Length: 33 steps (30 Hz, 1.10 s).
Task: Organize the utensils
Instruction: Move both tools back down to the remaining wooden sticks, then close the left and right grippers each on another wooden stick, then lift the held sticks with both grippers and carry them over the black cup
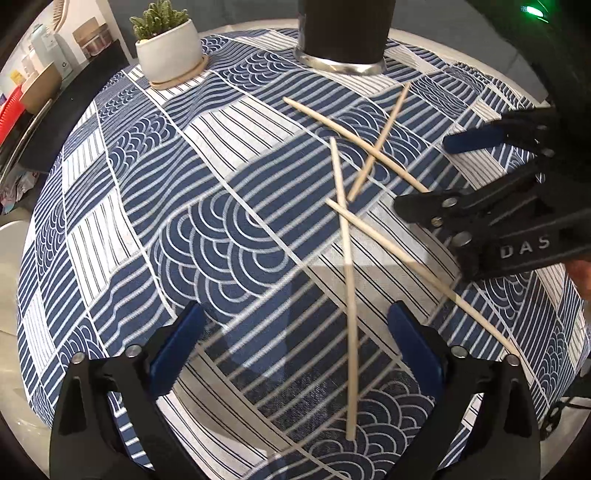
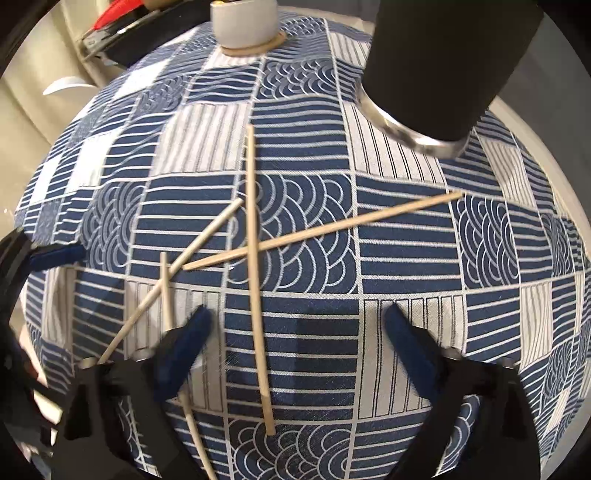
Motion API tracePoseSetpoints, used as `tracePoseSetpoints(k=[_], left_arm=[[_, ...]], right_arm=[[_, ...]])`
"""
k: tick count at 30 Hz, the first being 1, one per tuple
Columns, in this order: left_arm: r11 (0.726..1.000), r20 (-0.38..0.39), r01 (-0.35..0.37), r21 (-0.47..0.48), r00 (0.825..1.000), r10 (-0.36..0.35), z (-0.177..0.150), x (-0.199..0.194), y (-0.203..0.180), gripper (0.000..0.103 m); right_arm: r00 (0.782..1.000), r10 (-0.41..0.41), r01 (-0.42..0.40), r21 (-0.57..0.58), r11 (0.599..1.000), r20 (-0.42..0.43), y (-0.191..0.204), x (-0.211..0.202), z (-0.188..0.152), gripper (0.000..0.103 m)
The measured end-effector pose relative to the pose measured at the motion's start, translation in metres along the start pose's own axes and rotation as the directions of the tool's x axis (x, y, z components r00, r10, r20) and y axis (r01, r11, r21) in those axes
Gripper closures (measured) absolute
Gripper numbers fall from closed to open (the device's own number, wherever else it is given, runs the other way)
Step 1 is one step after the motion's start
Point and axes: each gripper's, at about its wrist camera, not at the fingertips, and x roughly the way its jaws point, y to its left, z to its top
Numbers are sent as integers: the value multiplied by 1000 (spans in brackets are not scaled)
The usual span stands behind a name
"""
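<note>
Several thin wooden chopsticks lie crossed on the blue-and-white patterned cloth. My left gripper (image 1: 295, 334) is open and points down, and one chopstick (image 1: 347, 295) runs lengthwise between its blue pads without touching them. Another chopstick (image 1: 424, 273) slants off toward the right finger. The right gripper (image 1: 424, 173) reaches in from the right of the left wrist view, over the chopsticks' ends. In the right wrist view my right gripper (image 2: 295, 326) is open astride a long chopstick (image 2: 256, 295), pads clear of it. A second chopstick (image 2: 168, 295) passes under its left finger. A black cup (image 2: 443, 66) with a metal base stands behind.
The black cup (image 1: 343, 33) and a small succulent in a white pot (image 1: 170, 51) stand at the far side of the round table. The pot (image 2: 243, 26) shows at the top of the right wrist view. Shelves with containers lie beyond the table's left edge.
</note>
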Motion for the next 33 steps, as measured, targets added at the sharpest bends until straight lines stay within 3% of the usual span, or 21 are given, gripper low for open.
tracePoseSetpoints(k=[2,3,5,7,9,12,16,23,33], left_arm=[[1000,11,-6,-18,1000,6,1,-2,4,16],[1000,13,-7,-18,1000,7,1,-3,5,25],[1000,18,-8,-22,1000,8,2,-6,9,38],[1000,19,-4,-24,1000,4,1,-11,13,55],[1000,15,0,-31,1000,0,0,-13,19,82],[998,6,23,-66,1000,-23,-5,-15,29,96],[991,-6,45,-126,999,-46,-13,-18,39,98],[992,-31,4,-129,1000,-8,-27,-24,47,98],[987,4,-6,-159,1000,7,-43,-53,62,98]], right_arm=[[1000,3,-3,7,1000,10,-4,-6,-2,62],[1000,1,-2,18,1000,16,-7,-7,-4,70],[1000,-3,2,52,999,22,-16,-9,-6,95],[1000,12,-13,74,997,18,-24,-11,-7,98],[1000,28,-29,79,996,13,-28,-12,-9,98],[999,37,-37,96,995,6,-37,-12,-15,98],[999,39,-39,142,989,3,-47,-14,-22,98],[998,61,-66,227,972,29,-68,-26,-42,98],[994,37,-63,272,960,101,-87,-62,-73,98]])
